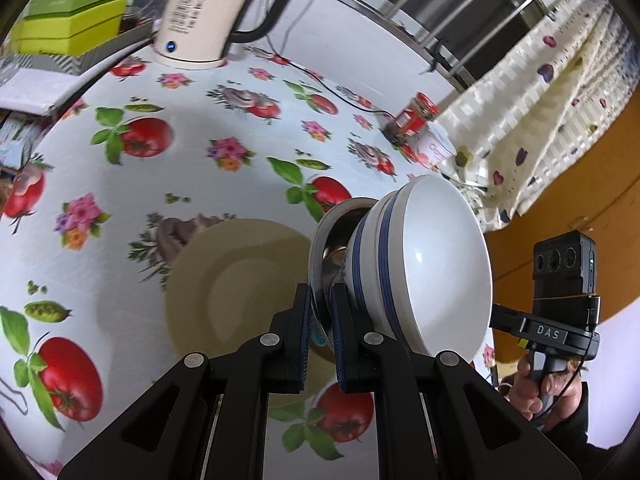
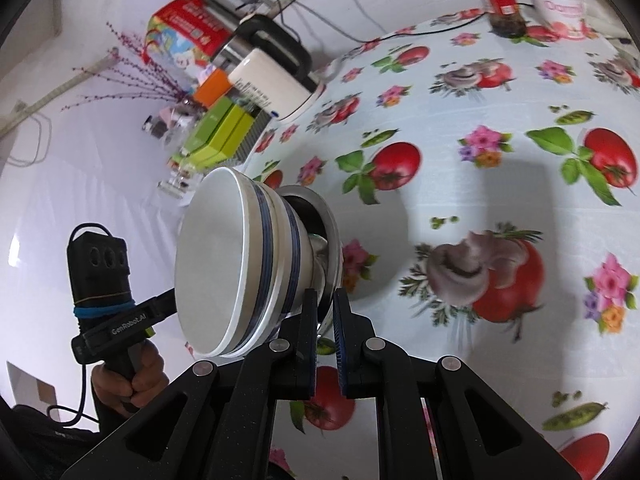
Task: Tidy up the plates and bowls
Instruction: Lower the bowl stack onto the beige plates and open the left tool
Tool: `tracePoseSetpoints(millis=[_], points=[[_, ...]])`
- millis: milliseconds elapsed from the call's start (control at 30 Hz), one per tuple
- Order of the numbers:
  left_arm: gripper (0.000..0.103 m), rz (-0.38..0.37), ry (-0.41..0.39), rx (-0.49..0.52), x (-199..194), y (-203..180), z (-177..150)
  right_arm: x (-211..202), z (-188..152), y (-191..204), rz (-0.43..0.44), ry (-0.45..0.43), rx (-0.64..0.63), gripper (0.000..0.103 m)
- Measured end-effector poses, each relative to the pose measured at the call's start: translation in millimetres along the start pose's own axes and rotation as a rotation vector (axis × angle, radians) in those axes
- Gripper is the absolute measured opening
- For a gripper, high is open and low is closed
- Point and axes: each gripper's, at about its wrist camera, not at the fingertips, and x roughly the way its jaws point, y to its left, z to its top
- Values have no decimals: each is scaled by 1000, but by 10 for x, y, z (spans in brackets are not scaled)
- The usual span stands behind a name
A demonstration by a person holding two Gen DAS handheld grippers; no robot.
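We hold a metal plate (image 1: 320, 248) pinched on edge in both the left gripper (image 1: 320, 320) and right gripper (image 2: 326, 320), above the table (image 1: 200, 120); bowls (image 1: 420, 264) sit tipped sideways against it.

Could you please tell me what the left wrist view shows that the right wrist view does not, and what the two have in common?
Only the left wrist view shows the beige plate lying on the tablecloth below the lifted dishes, and the patterned curtain.

Only the right wrist view shows the red printed bag and the purple flower sprigs by the wall.

Both show a metal dish with blue-striped bowls stacked on it, its rim pinched by the left gripper and the right gripper, jaws shut, plus the kettle and red-lidded jar.
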Motion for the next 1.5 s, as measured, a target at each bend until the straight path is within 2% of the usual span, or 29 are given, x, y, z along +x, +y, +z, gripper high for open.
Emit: tracePoseSetpoints(millis=[333, 767, 1200, 1500], points=[[9, 44, -23, -62, -120, 310, -41, 356, 62, 209, 23, 69, -38, 9], [9, 76, -5, -123, -81, 563, -72, 717, 130, 302, 8, 149, -52, 9], [8, 71, 16, -148, -17, 629, -89, 772, 156, 281, -10, 173, -52, 9], [10, 90, -5, -112, -23, 605, -103, 770, 180, 280, -11, 175, -70, 11]])
